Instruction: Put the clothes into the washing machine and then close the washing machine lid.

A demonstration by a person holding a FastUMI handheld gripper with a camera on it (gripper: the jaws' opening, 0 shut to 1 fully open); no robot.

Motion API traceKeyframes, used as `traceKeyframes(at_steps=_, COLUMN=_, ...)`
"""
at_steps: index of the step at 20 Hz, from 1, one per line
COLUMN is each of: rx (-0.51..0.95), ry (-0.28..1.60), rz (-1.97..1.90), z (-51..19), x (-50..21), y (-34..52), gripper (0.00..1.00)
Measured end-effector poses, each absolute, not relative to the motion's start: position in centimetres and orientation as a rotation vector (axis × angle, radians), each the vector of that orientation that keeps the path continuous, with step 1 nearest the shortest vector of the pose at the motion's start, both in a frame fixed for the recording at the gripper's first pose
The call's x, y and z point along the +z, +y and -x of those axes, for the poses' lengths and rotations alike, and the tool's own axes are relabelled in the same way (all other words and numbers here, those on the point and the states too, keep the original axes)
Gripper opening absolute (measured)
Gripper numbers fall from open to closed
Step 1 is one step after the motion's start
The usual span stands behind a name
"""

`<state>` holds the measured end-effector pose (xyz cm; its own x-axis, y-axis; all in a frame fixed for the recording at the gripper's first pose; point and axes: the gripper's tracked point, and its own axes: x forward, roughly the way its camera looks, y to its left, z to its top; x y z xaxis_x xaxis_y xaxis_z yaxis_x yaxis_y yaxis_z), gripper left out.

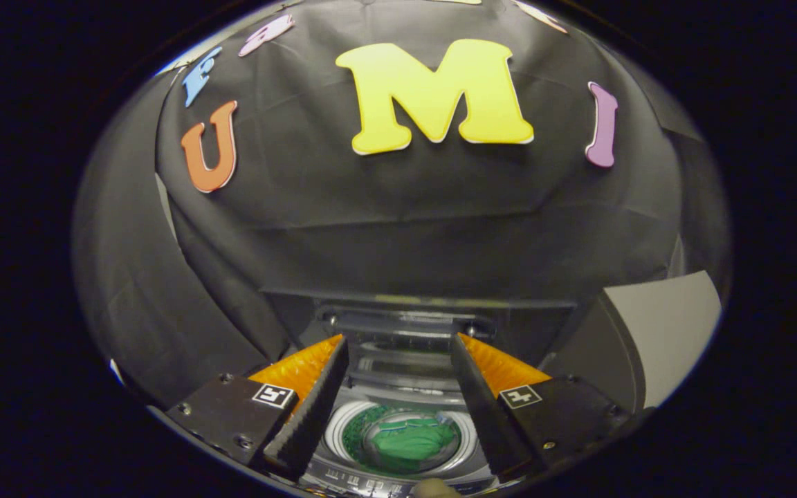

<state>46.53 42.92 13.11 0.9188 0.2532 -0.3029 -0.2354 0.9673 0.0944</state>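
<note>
I see the green clothes (409, 443) bunched in the washing machine (398, 477) drum, below and between my fingers. My gripper (398, 353) hangs above the opening, fingers spread apart, holding nothing; the raised lid (402, 325) stands just beyond them.

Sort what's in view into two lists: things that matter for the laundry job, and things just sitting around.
For the job: green clothes in the washing machine drum; raised lid beyond the jaws; gripper, jaws apart and empty.

Just there: grey panel beside the machine.

Tool-mounted fisheye, seemingly above washer (398, 387)
</note>
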Motion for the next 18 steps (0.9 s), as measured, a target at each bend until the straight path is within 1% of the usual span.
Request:
traceKeyframes(at_steps=7, rx=0.186, ry=0.304, rz=-0.015, z=-51.0, x=16.0, y=43.9, gripper=0.93)
traceKeyframes(at_steps=9, rx=0.162, ry=0.305, rz=0.018, z=-52.2, x=16.0, y=44.1, gripper=0.93)
traceKeyframes(at_steps=12, rx=0.101, ry=0.358, rz=0.032, z=-53.7, x=14.7, y=43.8, gripper=0.94)
traceKeyframes(at_steps=18, rx=0.037, ry=0.42, rz=0.04, z=-56.1, x=13.3, y=44.2, gripper=0.94)
